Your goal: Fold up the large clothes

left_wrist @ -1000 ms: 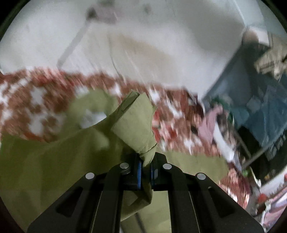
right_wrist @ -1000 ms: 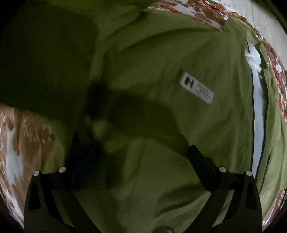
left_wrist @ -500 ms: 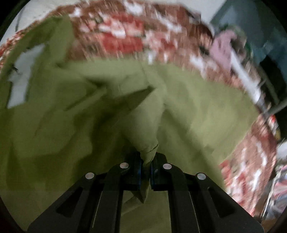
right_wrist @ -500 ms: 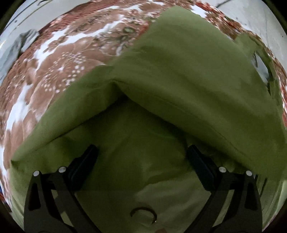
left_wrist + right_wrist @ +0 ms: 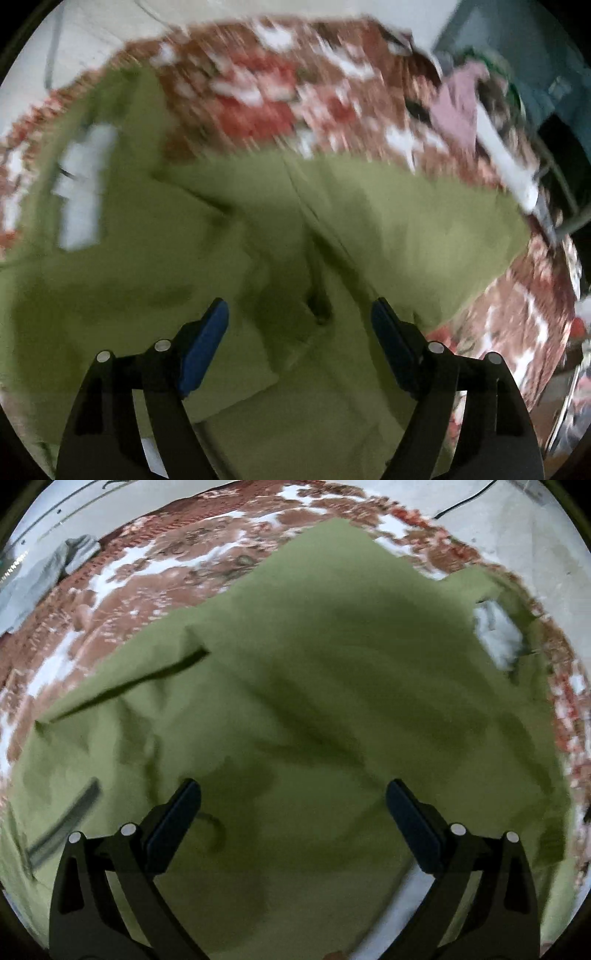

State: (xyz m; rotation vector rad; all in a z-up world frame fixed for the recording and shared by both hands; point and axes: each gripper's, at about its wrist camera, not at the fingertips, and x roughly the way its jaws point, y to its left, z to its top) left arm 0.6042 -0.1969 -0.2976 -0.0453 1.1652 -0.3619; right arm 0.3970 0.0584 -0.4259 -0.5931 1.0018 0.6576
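A large olive-green garment (image 5: 388, 206) lies spread and folded over on a red and white patterned rug (image 5: 280, 92). Its white lining shows at the left in the left wrist view (image 5: 81, 192) and at the upper right in the right wrist view (image 5: 498, 635). My left gripper (image 5: 299, 321) is open and empty just above the cloth, a loose fold below it. My right gripper (image 5: 293, 801) is open and empty over the middle of the garment (image 5: 314, 664). The left wrist view is blurred.
The rug (image 5: 147, 579) lies on a pale floor (image 5: 92, 513). A grey cloth (image 5: 48, 572) lies at the rug's far left edge. A pink garment (image 5: 458, 107) and a dark blue-green piece of furniture (image 5: 535, 74) stand past the rug's right side.
My left gripper has opened and let go of the green fold, which has dropped onto the garment. The folded-over flap in the right wrist view has settled flat. Both cameras have shifted.
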